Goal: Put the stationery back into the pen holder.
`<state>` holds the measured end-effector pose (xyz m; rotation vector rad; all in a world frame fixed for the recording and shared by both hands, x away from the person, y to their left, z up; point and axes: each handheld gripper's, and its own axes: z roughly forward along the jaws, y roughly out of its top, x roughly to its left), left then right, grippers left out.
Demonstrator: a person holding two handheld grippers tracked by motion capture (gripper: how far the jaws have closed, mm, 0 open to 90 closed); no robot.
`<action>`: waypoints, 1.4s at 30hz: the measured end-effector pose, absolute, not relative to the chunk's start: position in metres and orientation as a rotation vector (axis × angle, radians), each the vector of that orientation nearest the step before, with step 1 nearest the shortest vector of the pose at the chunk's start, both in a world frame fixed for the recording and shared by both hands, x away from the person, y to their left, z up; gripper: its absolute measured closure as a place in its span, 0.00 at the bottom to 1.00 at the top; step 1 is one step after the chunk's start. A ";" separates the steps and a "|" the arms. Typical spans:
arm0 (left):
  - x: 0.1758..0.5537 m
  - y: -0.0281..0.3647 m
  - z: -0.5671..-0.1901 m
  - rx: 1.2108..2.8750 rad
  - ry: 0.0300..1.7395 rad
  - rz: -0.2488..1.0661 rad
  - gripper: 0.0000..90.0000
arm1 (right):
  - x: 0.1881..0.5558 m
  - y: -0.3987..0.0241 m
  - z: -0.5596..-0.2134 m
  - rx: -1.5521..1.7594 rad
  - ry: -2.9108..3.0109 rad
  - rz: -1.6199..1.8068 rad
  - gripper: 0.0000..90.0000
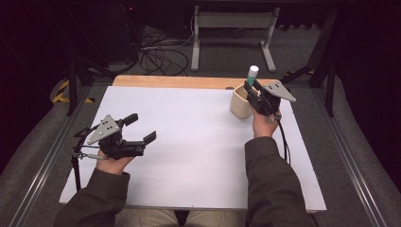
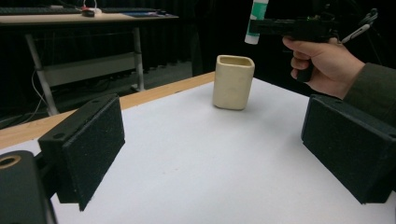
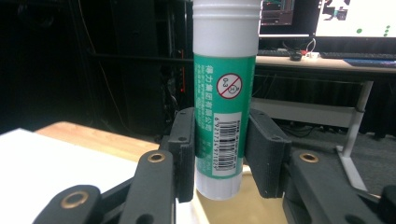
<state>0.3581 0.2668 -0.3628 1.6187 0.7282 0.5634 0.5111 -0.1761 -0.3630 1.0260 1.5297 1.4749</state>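
Observation:
A green-and-white glue stick (image 3: 225,93) stands upright between the pads of my right gripper (image 3: 219,144), which is shut on it. In the high view the glue stick (image 1: 252,74) and right gripper (image 1: 253,90) hang just above the rim of a cream square cup (image 1: 240,102) at the table's far right. The left gripper view shows the glue stick (image 2: 256,21) a little above and to the right of the cup (image 2: 232,82). My left gripper (image 1: 141,128) rests at the near left of the white board, open, with nothing between its pads (image 2: 91,147).
A white board (image 1: 189,142) covers the wooden table (image 1: 165,81). Behind the table stand a grey desk frame (image 1: 231,28) and tangled cables (image 1: 158,54) on the floor. Black stand legs (image 1: 326,71) flank the far right corner.

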 end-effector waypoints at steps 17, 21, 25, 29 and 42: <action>0.359 0.266 -0.364 1.619 0.724 0.548 0.08 | 0.536 -0.185 -0.388 1.093 1.529 1.444 0.73; 0.359 0.266 -0.364 1.623 0.718 0.547 0.08 | 0.543 -0.187 -0.398 1.120 1.572 1.373 0.73; 0.359 0.267 -0.365 1.622 0.718 0.545 0.08 | 0.547 -0.191 -0.406 1.157 1.594 1.340 0.73; 0.360 0.267 -0.365 1.624 0.720 0.541 0.08 | 0.549 -0.192 -0.410 1.167 1.609 1.324 0.73; 0.359 0.267 -0.365 1.626 0.710 0.534 0.08 | 0.550 -0.187 -0.411 1.163 1.628 1.316 0.73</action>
